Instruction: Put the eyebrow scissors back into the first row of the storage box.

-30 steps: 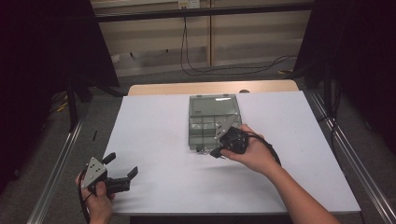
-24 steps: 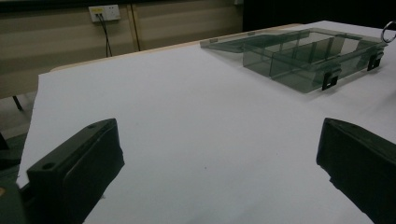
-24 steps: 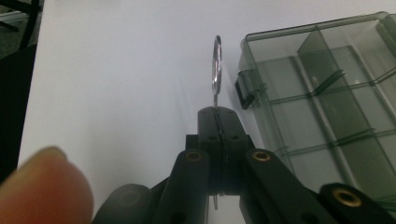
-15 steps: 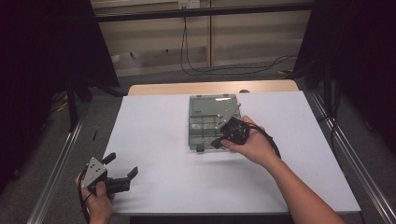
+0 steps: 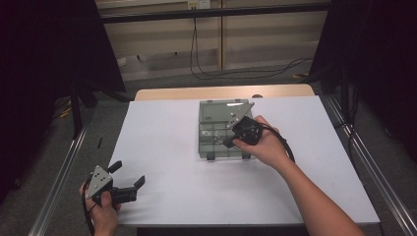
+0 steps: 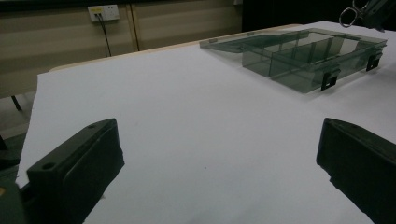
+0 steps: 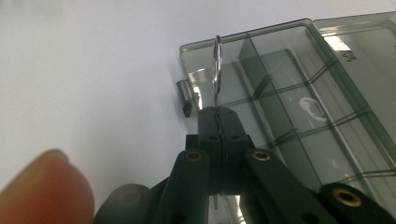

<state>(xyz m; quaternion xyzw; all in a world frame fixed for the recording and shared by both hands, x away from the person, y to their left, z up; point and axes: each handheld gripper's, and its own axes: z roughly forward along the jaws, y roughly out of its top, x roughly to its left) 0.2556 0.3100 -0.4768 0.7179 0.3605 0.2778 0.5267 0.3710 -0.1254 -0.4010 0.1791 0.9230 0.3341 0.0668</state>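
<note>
1. Left tool (image 5: 129, 185) rests idle at the bench (image 5: 162, 147) corner, jaws wide, empty.
2. Right tool (image 7: 218, 116), pinched on a thin metal ring (image 7: 217, 65), hovers over the clear compartment box (image 5: 221, 142).
3. Ring likely light, stiff, slippery; grip its rim edge-on.

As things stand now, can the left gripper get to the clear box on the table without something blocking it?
Probably yes. The left gripper sits open near the table's front corner, and bare white table lies between it and the clear box. The right gripper, shut on a metal ring, hangs over the box, so that side is crowded.
</note>
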